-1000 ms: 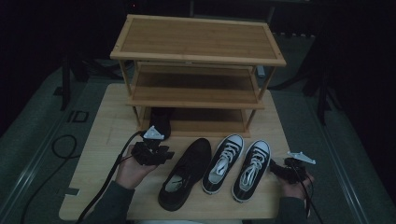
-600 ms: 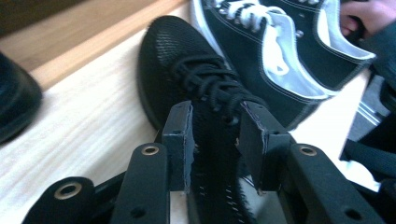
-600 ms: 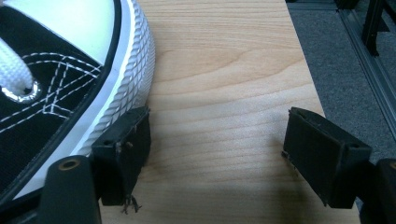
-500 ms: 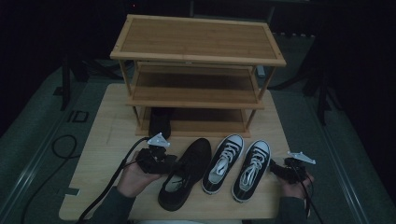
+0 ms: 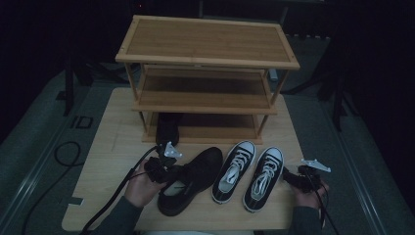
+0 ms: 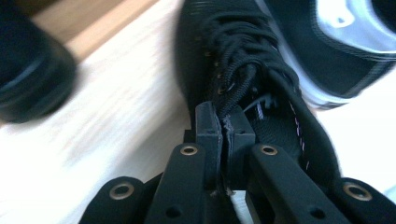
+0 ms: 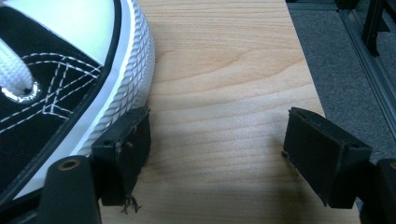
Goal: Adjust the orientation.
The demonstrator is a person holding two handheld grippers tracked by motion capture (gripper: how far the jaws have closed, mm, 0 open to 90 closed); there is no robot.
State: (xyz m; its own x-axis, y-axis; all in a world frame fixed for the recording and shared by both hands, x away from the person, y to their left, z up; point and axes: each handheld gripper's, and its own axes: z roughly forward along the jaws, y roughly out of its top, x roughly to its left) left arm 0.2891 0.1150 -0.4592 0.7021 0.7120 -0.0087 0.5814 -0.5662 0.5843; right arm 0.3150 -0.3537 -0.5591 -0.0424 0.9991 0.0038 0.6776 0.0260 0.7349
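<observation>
Left tongs (image 5: 166, 169): seen in the high view at the heel end of the black leather shoe (image 5: 193, 177); in the left gripper view (image 6: 225, 128) the jaws are pressed together on the shoe's collar edge, just below its laces, so the shoe (image 6: 243, 79) is gripped.
Black leather shoe: laid on the bench (image 5: 115, 147) in front of the rack, toe pointed toward the rack and slightly to the right, heel near the bench's front edge.
Right tongs (image 5: 293, 177): held at the bench's front right, just beside the right-hand sneaker (image 5: 264, 176); in the right gripper view (image 7: 217, 149) the jaws are spread wide over bare wood, nothing between them, and one jaw is set against the sneaker's white rubber sole (image 7: 126, 84).
Sneakers: two are counted, black canvas with white laces and toe caps, placed side by side; the left one (image 5: 235, 169) lies just beside the leather shoe.
Black shoes: two are counted; the second (image 5: 168, 128) is stood on the lowest shelf, at its left end.
Shoe rack (image 5: 208, 46): one, wooden, three shelves, set at the back of the bench.
Tongs: two are counted, one in each hand.
</observation>
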